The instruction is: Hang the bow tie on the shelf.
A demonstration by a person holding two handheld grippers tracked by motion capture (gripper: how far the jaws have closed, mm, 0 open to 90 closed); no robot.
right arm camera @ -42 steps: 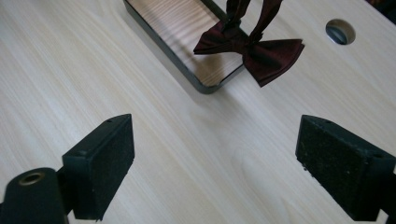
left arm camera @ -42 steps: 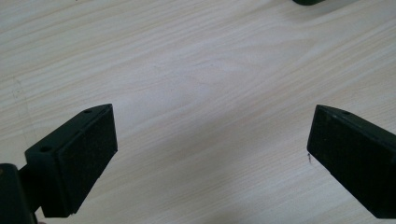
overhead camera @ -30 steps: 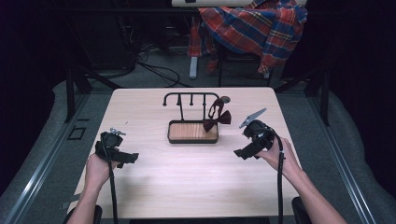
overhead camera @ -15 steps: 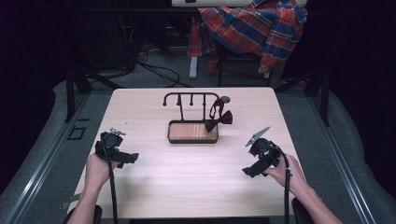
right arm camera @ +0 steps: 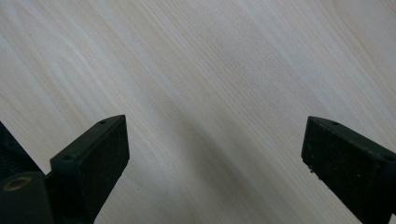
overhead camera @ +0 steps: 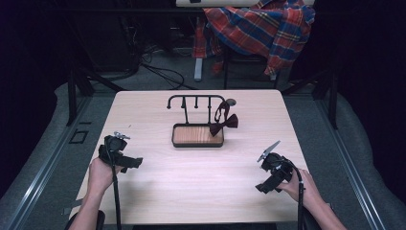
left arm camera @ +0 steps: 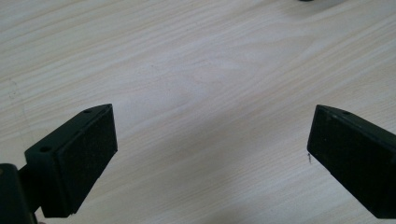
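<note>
High view: left gripper [overhead camera: 131,162] at lower left and right gripper [overhead camera: 264,186] at lower right, both spread wide and empty above the counter [overhead camera: 201,191]; bow tie [overhead camera: 223,124] hangs from the stand [overhead camera: 197,120] at frame centre.

Left gripper [overhead camera: 119,155]: held in left hand [overhead camera: 100,173], fingers [left arm camera: 74,158] spread wide; right gripper [overhead camera: 272,173]: held in right hand [overhead camera: 302,188], fingers [right arm camera: 93,161] spread wide
</note>
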